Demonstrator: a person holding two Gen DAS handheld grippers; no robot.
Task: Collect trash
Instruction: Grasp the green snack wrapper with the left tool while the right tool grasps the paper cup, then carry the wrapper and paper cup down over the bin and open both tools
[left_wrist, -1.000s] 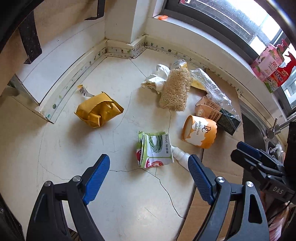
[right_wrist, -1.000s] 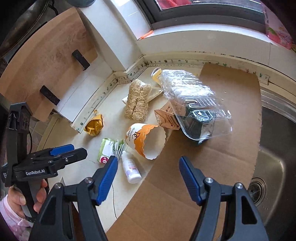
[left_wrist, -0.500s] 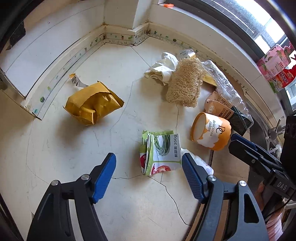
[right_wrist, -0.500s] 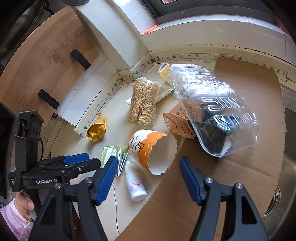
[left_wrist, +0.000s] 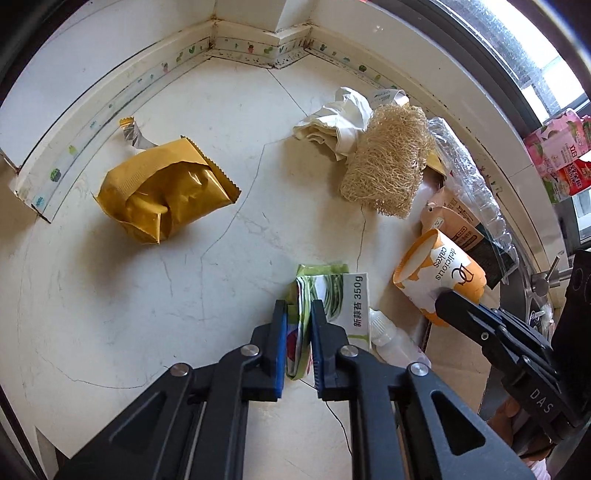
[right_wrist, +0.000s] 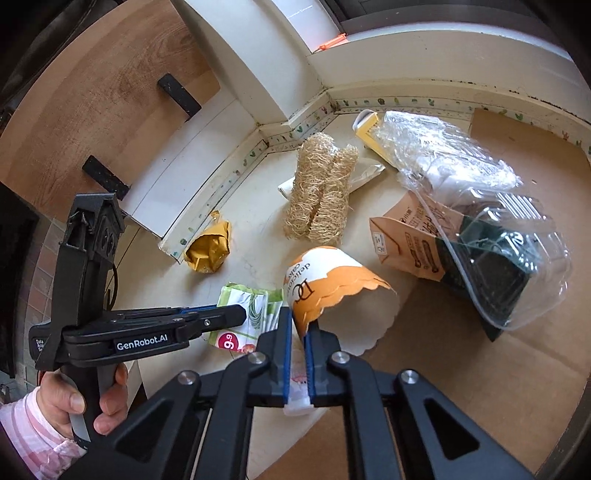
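My left gripper (left_wrist: 298, 314) is shut on the folded green-and-white vegetable packet (left_wrist: 332, 295), which lies on the white counter (left_wrist: 147, 302); the packet also shows in the right wrist view (right_wrist: 255, 314). My right gripper (right_wrist: 298, 328) is shut on the small white plastic bottle (right_wrist: 298, 384), beside the rim of the orange-and-white paper cup (right_wrist: 332, 280). The bottle (left_wrist: 391, 339) and the cup (left_wrist: 439, 273) also show in the left wrist view. A crumpled gold foil bag (left_wrist: 162, 195) lies to the left.
A loofah (left_wrist: 388, 166), white crumpled paper (left_wrist: 340, 122), a brown carton (right_wrist: 410, 236) and a clear plastic clamshell (right_wrist: 495, 236) lie toward the window wall. Brown cardboard (right_wrist: 461, 369) covers the counter on the right. A steel sink (left_wrist: 535, 295) lies beyond it.
Both grippers have moved down and forward and closed: the left on the green packet, the right on the small white bottle.
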